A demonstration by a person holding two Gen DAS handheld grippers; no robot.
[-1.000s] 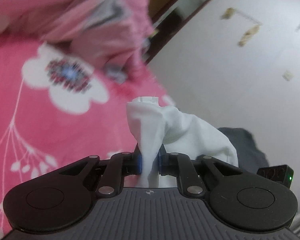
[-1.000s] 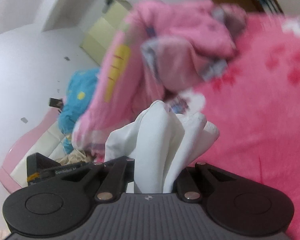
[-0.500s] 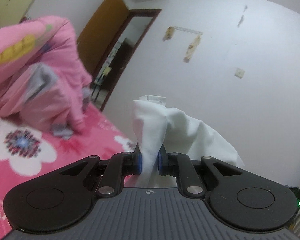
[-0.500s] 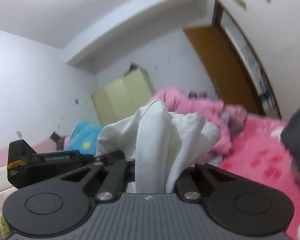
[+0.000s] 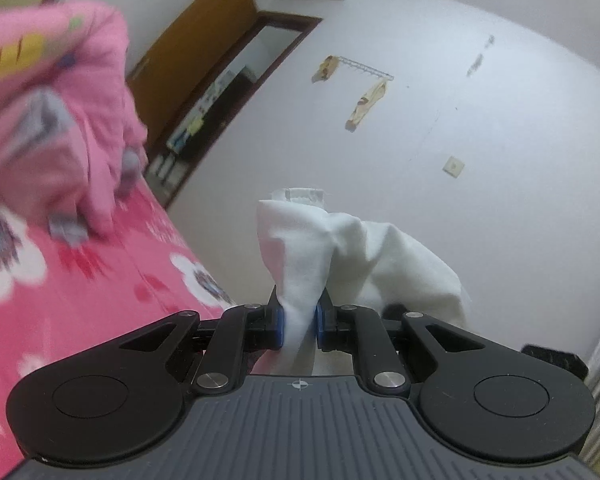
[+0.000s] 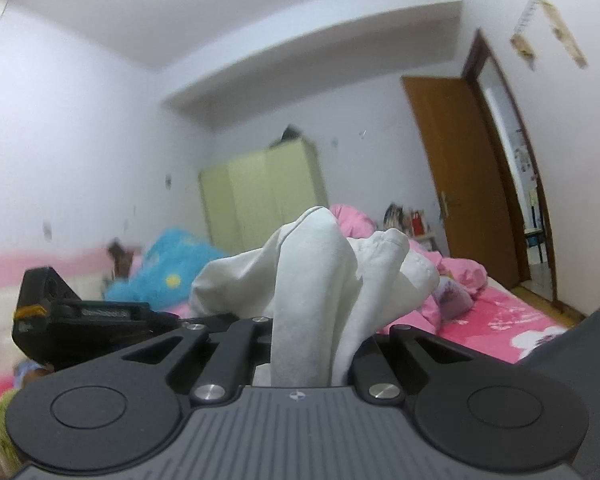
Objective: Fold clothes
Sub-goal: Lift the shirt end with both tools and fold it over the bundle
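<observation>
A white garment [image 5: 340, 248] is held up in the air above the bed. My left gripper [image 5: 299, 322] is shut on a bunched fold of it, and the cloth rises between the blue pads and drapes off to the right. In the right wrist view the same white garment [image 6: 320, 276] bulges up over the jaws of my right gripper [image 6: 306, 354], which is shut on it; the pads themselves are hidden by the cloth. The black body of the left gripper [image 6: 80, 316] shows at the left of that view.
A pink flowered bedspread [image 5: 80, 288] lies below, with a heap of pink clothing [image 5: 52, 128] on it. A blue plush item [image 6: 168, 268], a pale green wardrobe [image 6: 260, 196] and an open brown door [image 6: 460, 176] stand beyond. White walls surround the bed.
Both grippers have risen with the white garment and tipped from looking down at the bed to looking level across the room. The grips have not changed.
</observation>
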